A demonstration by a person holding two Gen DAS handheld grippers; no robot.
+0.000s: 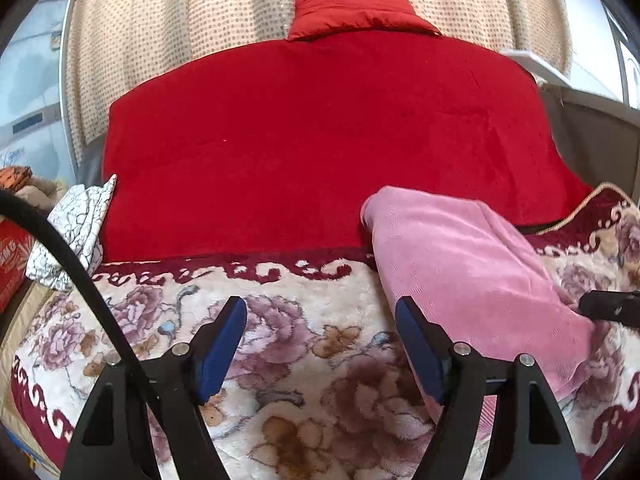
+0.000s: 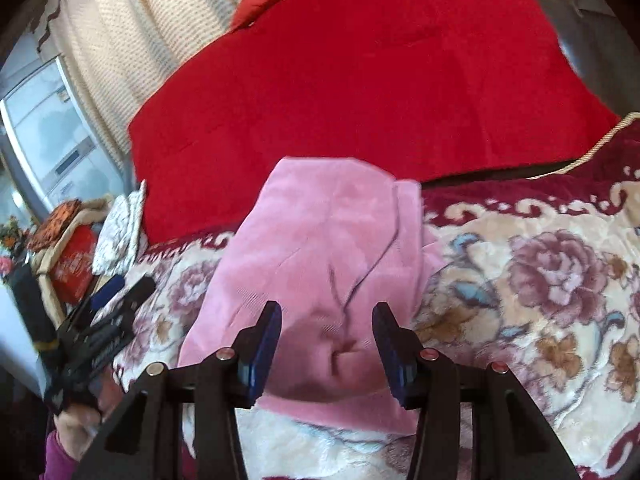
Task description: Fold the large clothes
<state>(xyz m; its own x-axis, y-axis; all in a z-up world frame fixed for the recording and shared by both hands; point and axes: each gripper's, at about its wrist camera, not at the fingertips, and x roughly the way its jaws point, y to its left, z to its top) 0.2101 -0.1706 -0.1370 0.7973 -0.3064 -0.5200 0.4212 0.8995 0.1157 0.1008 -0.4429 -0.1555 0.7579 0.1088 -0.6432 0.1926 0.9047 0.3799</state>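
Both grippers hang spread and empty: left gripper [image 1: 320, 344] beside, right gripper [image 2: 326, 340] over the pink garment [image 2: 320, 248]. It lies folded on the floral blanket [image 1: 280, 340], apparently released to settle flat.

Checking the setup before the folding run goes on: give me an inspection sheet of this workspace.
Surface: floral plush blanket over the bed, with a red blanket spread behind it.
Job's things: pink garment, in a folded bundle on the floral blanket, its far end over the red blanket's edge.
Clutter: white patterned cloth and a red box at the bed's left side; red pillow at the far end.
Grippers: left gripper open over bare blanket, nothing between its jaws; right gripper open with the pink garment under it, pads not pressing.
Cables: black cable arching beside the left gripper.
Surroundings: dotted cream curtain; windows at both sides.
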